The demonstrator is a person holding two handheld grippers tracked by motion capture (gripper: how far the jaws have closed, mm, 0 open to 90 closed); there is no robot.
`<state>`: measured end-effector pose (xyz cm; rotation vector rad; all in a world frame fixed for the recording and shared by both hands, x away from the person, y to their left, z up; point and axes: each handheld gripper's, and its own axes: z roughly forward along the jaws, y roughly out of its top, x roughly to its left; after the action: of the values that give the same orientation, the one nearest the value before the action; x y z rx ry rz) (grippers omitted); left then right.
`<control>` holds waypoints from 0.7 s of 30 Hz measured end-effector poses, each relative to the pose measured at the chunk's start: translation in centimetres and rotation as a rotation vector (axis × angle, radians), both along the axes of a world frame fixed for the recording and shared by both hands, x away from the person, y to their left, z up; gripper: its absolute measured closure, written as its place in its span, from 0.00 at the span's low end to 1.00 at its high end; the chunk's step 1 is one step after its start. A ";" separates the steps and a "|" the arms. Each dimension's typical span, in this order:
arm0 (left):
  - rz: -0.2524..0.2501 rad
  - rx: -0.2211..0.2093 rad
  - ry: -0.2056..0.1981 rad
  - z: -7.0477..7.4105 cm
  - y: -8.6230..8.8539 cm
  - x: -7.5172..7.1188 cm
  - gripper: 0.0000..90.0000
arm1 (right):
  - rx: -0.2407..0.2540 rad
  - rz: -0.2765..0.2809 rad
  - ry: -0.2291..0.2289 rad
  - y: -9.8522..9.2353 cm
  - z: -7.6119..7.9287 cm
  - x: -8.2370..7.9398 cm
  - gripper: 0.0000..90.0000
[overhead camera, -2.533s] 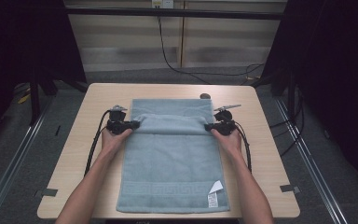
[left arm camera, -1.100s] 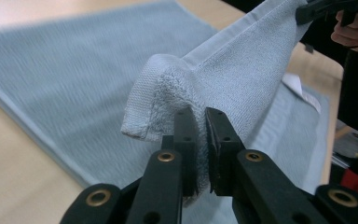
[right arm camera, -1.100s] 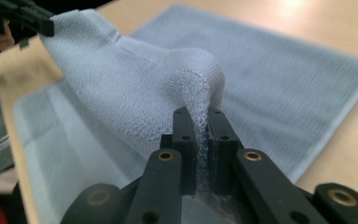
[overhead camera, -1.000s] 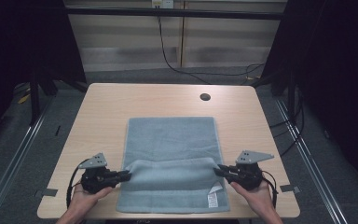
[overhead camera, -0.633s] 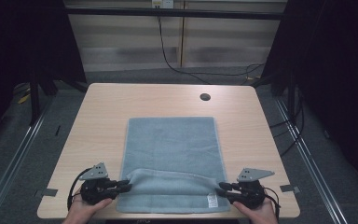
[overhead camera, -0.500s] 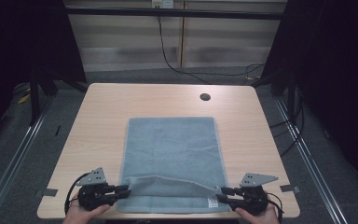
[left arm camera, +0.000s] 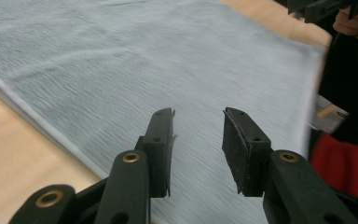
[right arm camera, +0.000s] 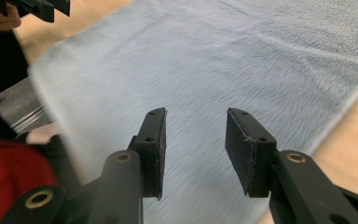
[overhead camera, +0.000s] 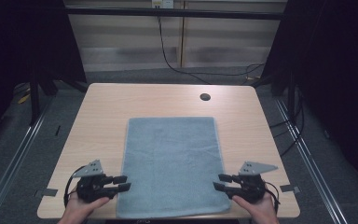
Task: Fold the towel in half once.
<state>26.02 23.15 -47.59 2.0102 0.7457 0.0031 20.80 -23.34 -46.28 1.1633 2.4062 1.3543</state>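
Dark floor and black curtains ring the pale wooden table (overhead camera: 121, 107) in the high view. A blue-grey towel (overhead camera: 172, 163) lies flat on it, folded double, its long axis running from 12 to 6 o'clock, the near short edge by the table's front rim. A round cable hole (overhead camera: 205, 97) sits toward 1 o'clock of the towel. The left hand-held gripper (overhead camera: 122, 183) rests at the towel's 7 o'clock corner and the right hand-held gripper (overhead camera: 221, 182) at its 5 o'clock corner, both pointing inward at each other.

Left gripper view: the jaws stand apart, having just been opening, with nothing pinched between them; the towel (left arm camera: 168, 70) spreads below and beyond them. This view adds the doubled layers along the towel's edge at 9 o'clock, and the other gripper (left arm camera: 326, 7) far off at 1 o'clock.

Right gripper view: its jaws, too, have just been opening and are apart and free of the towel (right arm camera: 242, 60); the opposite gripper (right arm camera: 37, 7) shows at 11 o'clock.
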 end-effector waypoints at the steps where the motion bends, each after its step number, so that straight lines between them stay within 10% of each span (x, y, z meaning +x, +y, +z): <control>1: 0.000 0.000 0.000 0.0 0.0 0.0 0.70 | 0.000 0.000 0.000 0.0 0.0 0.0 0.65; 12: 0.101 0.056 0.005 -1.1 -3.0 9.2 0.68 | -0.035 -0.023 0.008 2.8 -0.9 9.2 0.59; 21: 0.151 0.083 -0.033 -1.9 -3.3 12.1 0.66 | -0.101 -0.035 0.052 4.7 -2.7 13.8 0.59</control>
<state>38.12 19.81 -49.44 2.0220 0.8878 0.1574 34.56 -18.62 -48.98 1.2232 2.4459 1.1922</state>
